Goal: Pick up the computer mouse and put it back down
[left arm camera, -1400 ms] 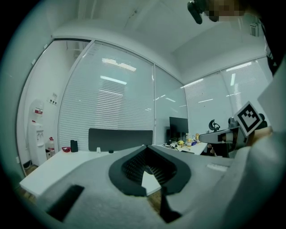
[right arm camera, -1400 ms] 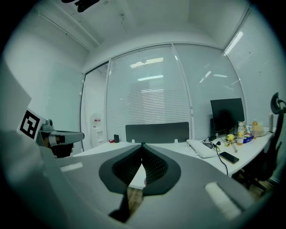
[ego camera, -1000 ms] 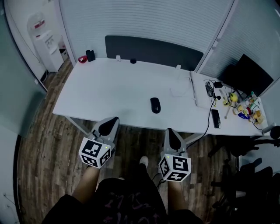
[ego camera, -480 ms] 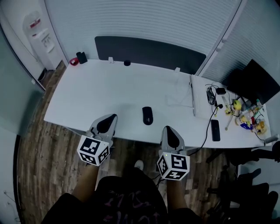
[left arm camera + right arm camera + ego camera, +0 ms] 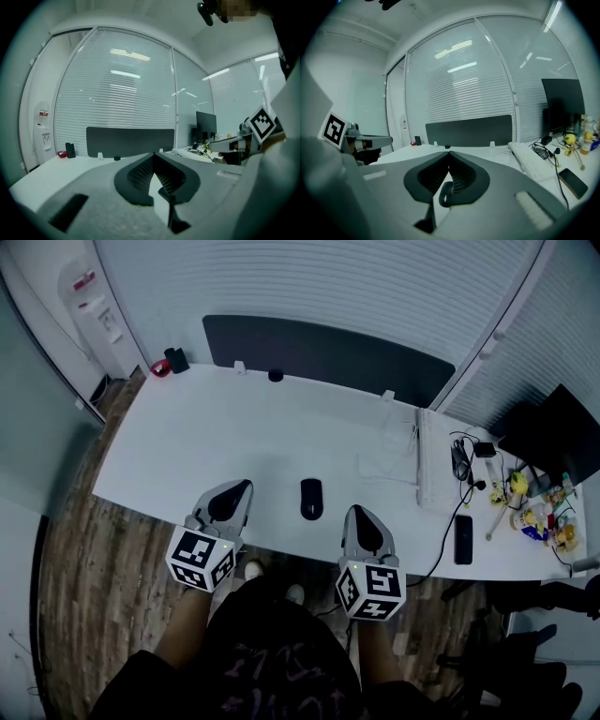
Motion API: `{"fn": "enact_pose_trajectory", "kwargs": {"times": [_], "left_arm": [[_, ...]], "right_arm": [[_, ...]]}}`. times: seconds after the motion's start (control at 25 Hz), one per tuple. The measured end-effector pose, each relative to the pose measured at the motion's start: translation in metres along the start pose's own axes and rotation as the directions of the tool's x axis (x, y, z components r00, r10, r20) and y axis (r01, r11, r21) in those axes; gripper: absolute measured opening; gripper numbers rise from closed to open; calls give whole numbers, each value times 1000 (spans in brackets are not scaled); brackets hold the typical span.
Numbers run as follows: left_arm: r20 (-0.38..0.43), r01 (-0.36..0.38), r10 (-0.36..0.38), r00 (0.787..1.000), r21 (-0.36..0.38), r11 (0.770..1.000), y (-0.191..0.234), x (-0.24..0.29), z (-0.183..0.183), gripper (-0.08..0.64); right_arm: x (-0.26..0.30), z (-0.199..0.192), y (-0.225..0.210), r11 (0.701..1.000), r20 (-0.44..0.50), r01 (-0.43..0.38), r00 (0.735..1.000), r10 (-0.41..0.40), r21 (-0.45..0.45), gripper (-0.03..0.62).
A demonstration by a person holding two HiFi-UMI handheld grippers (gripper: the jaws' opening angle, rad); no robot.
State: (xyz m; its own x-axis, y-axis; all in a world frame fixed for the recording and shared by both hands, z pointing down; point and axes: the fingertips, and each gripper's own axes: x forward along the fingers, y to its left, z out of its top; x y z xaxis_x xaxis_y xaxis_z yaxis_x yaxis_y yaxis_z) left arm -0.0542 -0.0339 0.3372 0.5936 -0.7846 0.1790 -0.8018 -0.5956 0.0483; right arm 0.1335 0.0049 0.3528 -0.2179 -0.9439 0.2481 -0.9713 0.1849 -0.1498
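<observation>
A black computer mouse (image 5: 310,498) lies near the front edge of the white desk (image 5: 206,432), untouched. My left gripper (image 5: 240,486) hovers over the desk edge to the mouse's left, its jaws meeting at the tip and holding nothing. My right gripper (image 5: 356,511) is to the mouse's right and a little nearer me, also shut and empty. In the right gripper view the mouse (image 5: 446,194) shows low through the gap under the closed jaws (image 5: 448,153). The left gripper view shows only closed jaws (image 5: 153,153) and bare desk beyond; the mouse is hidden there.
A white keyboard (image 5: 434,465), tangled cables (image 5: 461,460) and a dark phone (image 5: 463,539) lie at the desk's right, with small colourful items (image 5: 539,512) and a monitor (image 5: 558,432) beyond. A dark divider panel (image 5: 328,351) backs the desk. A water dispenser (image 5: 89,301) stands far left.
Both grippers have come forward from over the floor to the desk's front edge. The mouse now lies between them and closer. Both have stayed shut.
</observation>
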Motion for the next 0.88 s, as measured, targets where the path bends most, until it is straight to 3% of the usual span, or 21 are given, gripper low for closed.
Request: {"fn": "enact_pose_trajectory", "kwargs": {"times": [0.2,0.88], "left_arm": [[-5,-19,19,1000,-12,1000,15,16,2,-3],[-39,20,-22,999,-49,999,50,76,-11,-3]], "right_arm": [[19,6,-4,1000,-3,-15,1000,15,7,12],[81,-2,-16,999,-59,20,998,-19,28,12]]}}
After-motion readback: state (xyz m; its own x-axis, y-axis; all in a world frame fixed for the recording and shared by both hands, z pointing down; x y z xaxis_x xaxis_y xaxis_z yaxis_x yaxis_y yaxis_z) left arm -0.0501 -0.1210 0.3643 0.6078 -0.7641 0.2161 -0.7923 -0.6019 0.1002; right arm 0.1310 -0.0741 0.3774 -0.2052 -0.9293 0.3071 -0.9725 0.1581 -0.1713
